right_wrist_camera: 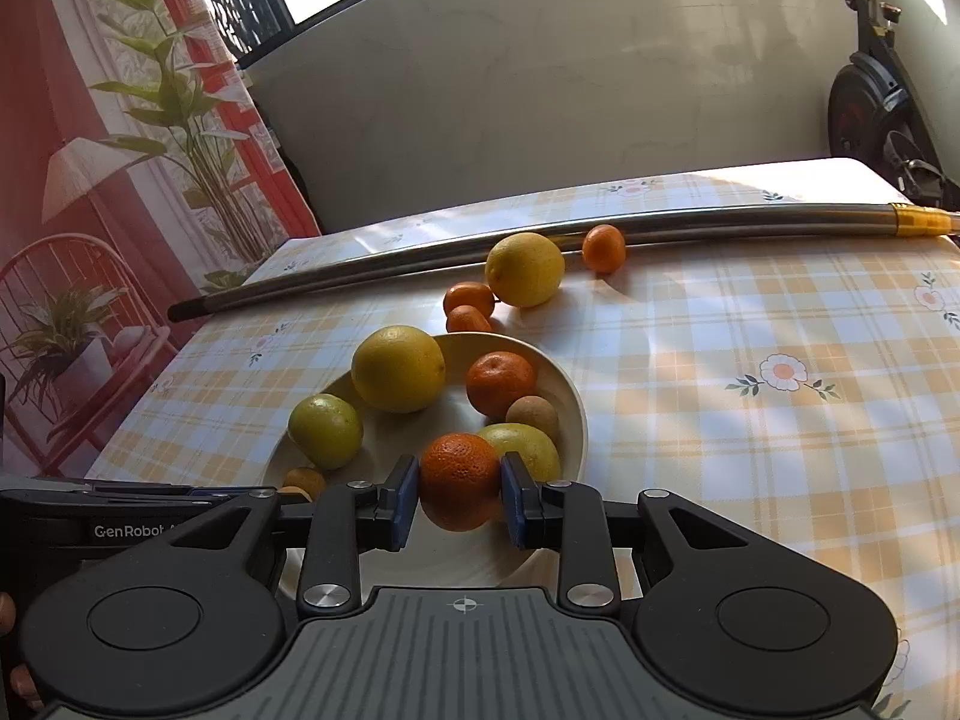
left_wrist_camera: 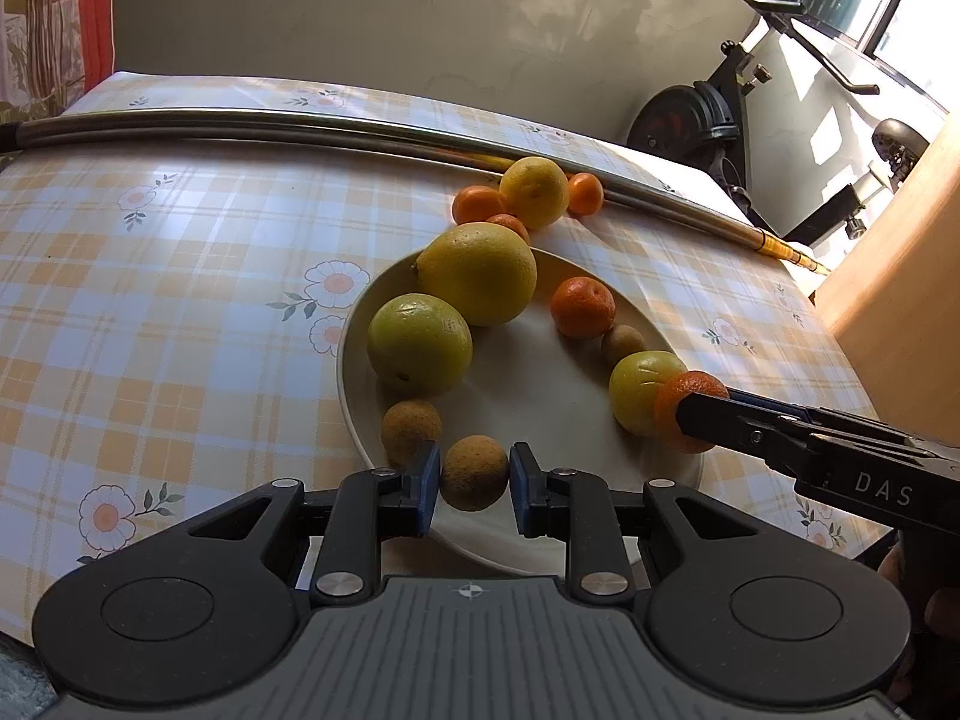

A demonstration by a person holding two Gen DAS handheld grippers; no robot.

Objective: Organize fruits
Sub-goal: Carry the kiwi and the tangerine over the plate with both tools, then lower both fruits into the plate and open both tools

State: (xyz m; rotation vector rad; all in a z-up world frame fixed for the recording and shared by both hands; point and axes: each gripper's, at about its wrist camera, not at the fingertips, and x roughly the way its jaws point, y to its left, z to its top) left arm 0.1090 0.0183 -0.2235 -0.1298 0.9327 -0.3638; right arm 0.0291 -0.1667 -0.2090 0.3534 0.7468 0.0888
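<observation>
Left wrist: fruit-filled plate (left_wrist_camera: 360,396)

A metal pole (left_wrist_camera: 372,132) lies across the checked table (left_wrist_camera: 180,276); an exercise bike (left_wrist_camera: 708,120) stands upper right, a curtain (right_wrist_camera: 120,150) upper left.
</observation>
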